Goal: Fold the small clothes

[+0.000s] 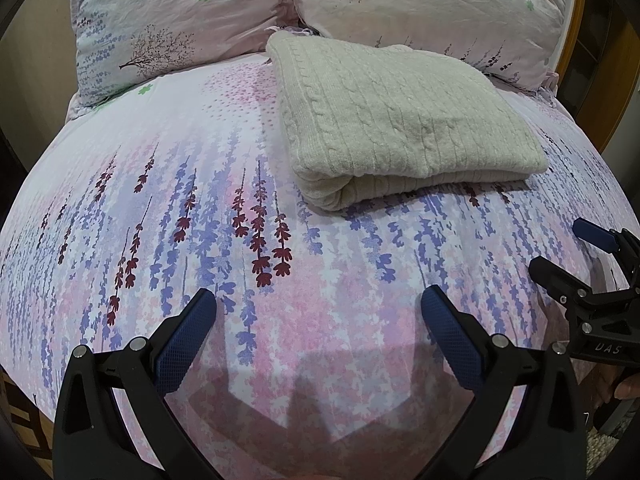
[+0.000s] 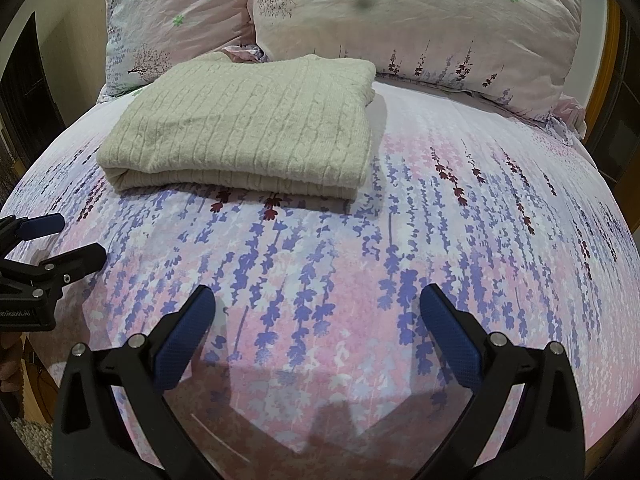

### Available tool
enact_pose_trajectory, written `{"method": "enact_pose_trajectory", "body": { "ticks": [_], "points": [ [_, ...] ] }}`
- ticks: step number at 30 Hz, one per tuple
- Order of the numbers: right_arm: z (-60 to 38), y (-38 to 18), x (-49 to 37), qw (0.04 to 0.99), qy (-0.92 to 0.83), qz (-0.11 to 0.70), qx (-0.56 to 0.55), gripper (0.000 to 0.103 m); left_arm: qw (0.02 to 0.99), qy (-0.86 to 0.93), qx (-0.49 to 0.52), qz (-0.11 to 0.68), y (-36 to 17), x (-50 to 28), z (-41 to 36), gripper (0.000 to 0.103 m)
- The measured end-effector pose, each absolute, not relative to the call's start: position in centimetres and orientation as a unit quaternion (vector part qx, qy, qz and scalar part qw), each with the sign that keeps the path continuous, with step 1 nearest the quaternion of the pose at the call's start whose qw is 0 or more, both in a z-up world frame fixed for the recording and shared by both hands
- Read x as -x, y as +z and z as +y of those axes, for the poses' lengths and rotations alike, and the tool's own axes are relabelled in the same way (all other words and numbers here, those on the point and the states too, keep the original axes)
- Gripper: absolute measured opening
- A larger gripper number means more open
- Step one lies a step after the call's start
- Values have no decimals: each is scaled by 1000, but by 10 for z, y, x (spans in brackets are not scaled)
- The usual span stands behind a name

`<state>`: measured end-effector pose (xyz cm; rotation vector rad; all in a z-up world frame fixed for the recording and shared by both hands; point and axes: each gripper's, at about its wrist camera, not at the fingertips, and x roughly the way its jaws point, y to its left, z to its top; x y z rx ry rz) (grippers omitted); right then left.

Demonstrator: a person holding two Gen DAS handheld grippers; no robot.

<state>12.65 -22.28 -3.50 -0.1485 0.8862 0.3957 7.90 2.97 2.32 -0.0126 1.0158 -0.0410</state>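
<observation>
While your left gripper (image 1: 318,306) and right gripper (image 2: 316,304) hover spread wide and empty, the cream sweater (image 1: 400,116) sits folded on the bedspread (image 1: 200,160). It lies just below both pillows (image 2: 420,20).

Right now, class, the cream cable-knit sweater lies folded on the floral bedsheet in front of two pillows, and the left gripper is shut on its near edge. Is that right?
Not quite. The left gripper is open and holds nothing; its jaws stand spread above bare bedsheet, short of the sweater. The left wrist view shows this. The sweater does lie folded in front of the two pillows.
</observation>
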Motion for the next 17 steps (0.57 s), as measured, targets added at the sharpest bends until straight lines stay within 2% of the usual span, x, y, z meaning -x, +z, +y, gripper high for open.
{"method": "enact_pose_trajectory", "body": {
  "ticks": [17],
  "points": [
    [-223, -35, -126, 882, 190, 425, 71, 101, 872, -21, 6, 489, 22, -80, 31, 102]
  ]
}}
